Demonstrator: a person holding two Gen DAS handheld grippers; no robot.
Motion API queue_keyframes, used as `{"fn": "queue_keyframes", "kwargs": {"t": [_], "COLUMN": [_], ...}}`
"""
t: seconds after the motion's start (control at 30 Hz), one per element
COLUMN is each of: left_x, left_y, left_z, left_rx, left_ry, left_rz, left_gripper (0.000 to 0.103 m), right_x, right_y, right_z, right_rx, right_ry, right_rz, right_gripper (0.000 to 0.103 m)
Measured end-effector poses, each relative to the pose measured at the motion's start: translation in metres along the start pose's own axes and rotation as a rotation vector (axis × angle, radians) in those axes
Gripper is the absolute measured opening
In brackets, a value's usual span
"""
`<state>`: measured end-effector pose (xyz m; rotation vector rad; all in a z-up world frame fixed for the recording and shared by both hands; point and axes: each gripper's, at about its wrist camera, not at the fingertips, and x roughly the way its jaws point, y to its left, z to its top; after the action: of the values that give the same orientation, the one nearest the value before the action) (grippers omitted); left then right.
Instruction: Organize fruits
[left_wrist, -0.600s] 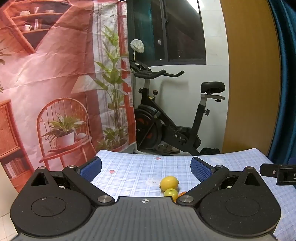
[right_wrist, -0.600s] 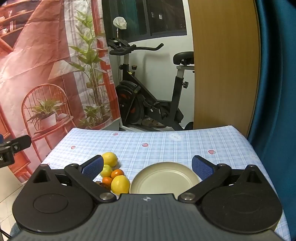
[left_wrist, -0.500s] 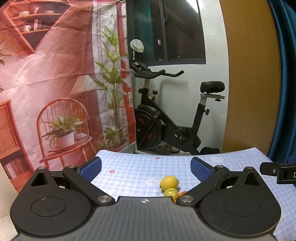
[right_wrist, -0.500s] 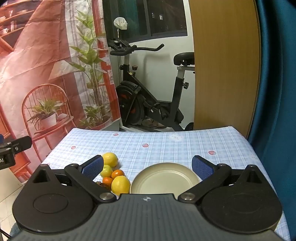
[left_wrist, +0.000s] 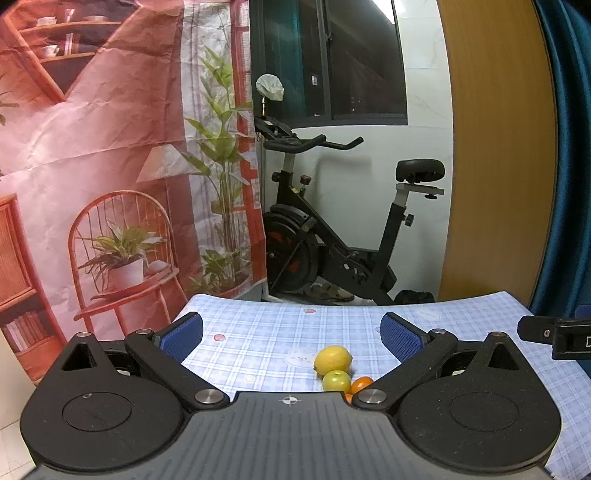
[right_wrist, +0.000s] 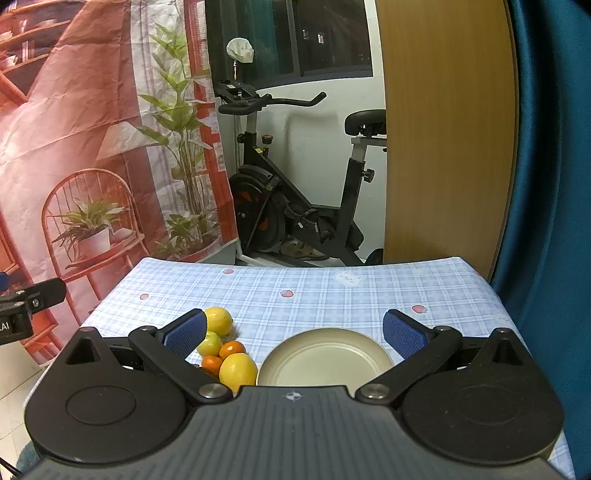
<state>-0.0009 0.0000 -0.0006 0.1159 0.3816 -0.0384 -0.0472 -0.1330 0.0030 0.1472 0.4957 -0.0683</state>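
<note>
A cluster of fruit lies on the blue checked tablecloth (right_wrist: 314, 291). In the right wrist view I see a far lemon (right_wrist: 218, 320), a green fruit (right_wrist: 209, 344), two small oranges (right_wrist: 232, 349) and a near lemon (right_wrist: 238, 370), left of an empty beige plate (right_wrist: 325, 363). My right gripper (right_wrist: 293, 332) is open, held above the plate's near side. In the left wrist view the lemon (left_wrist: 332, 359), green fruit (left_wrist: 336, 381) and an orange (left_wrist: 361, 384) lie right of centre. My left gripper (left_wrist: 291, 334) is open and empty above the cloth.
An exercise bike (left_wrist: 332, 236) stands beyond the table's far edge. A printed backdrop (left_wrist: 110, 166) hangs at left, a wooden panel (right_wrist: 443, 129) and blue curtain (right_wrist: 546, 147) at right. The other gripper's tip shows at each view's side (left_wrist: 554, 336).
</note>
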Motion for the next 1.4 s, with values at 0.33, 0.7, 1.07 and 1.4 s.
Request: {"fn": "queue_keyframes", "kwargs": {"t": [0.33, 0.7, 1.07, 1.4], "left_x": [0.0008, 0.001, 0.0016, 0.0018], "left_y": [-0.0006, 0.0005, 0.0025, 0.0031], "left_z": [-0.0007, -0.0009, -0.0017, -0.0012], "left_rx": [-0.005, -0.013, -0.023, -0.023], "left_ry": [0.009, 0.009, 0.017, 0.016], "left_rz": [-0.013, -0.02, -0.025, -0.024], "left_gripper": [0.103, 0.103, 0.103, 0.103], "right_x": [-0.0011, -0.0013, -0.0017, -0.0027], "right_y": [0.0001, 0.0021, 0.0009, 0.0013], "right_z": [0.0003, 0.0022, -0.0007, -0.0008], "right_rx": [-0.004, -0.008, -0.008, -0.012], "right_ry": [-0.008, -0.012, -0.01, -0.017], "right_rz": [0.001, -0.001, 0.003, 0.002], "right_gripper": [0.103, 0.103, 0.103, 0.103]}}
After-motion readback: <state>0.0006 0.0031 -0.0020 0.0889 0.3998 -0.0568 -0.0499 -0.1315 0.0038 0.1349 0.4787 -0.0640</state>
